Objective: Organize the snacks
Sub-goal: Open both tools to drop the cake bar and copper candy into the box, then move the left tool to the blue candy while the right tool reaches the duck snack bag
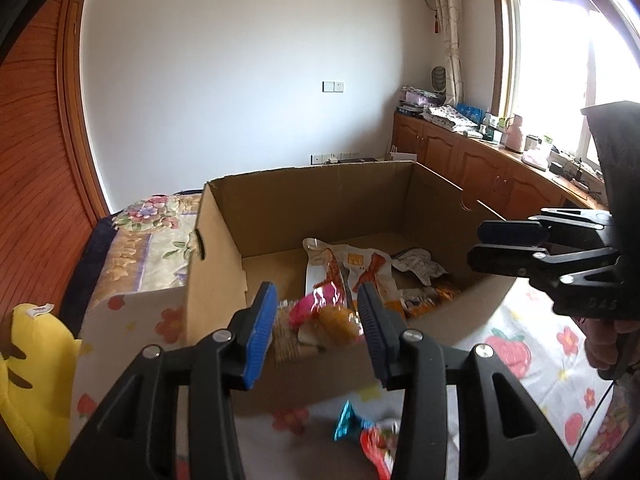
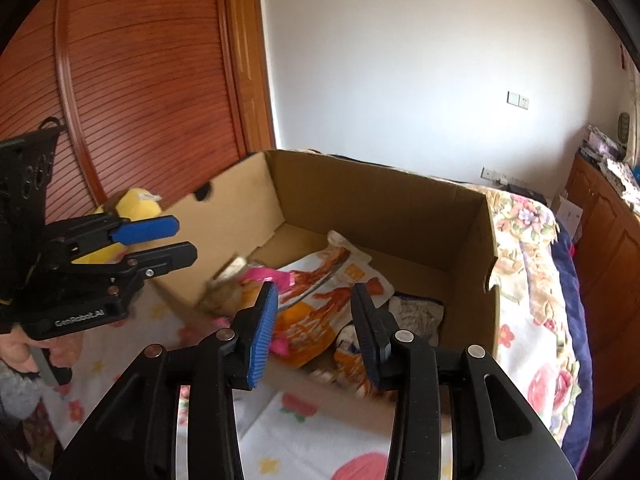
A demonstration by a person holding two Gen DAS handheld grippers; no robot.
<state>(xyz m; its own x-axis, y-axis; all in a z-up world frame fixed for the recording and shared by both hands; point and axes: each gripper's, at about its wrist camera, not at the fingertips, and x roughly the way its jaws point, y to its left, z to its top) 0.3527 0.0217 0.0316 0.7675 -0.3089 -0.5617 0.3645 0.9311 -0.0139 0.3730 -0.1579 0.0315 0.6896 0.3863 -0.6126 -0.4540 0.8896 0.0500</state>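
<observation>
An open cardboard box (image 1: pixel 224 240) stands on the flowered bedspread; it also shows in the right wrist view (image 2: pixel 400 216). Several snack packets lie inside, among them a white and orange bag (image 1: pixel 352 268) (image 2: pixel 332 280), a pink packet (image 1: pixel 316 304) and an orange bag (image 2: pixel 304 324). My left gripper (image 1: pixel 316 320) is open and empty above the box's near wall; it shows at the left of the right wrist view (image 2: pixel 172 240). My right gripper (image 2: pixel 314 328) is open and empty over the box's near edge; it shows at the right of the left wrist view (image 1: pixel 484 246). A blue and red snack packet (image 1: pixel 368 436) lies on the bedspread outside the box.
A yellow plush toy (image 1: pixel 36 380) (image 2: pixel 132 208) lies left of the box. A folded flowered quilt (image 1: pixel 152 240) (image 2: pixel 524 240) sits behind the box. Wooden cabinets (image 1: pixel 480 160) with clutter run under the window. A louvred wooden wardrobe (image 2: pixel 140 80) stands at the left.
</observation>
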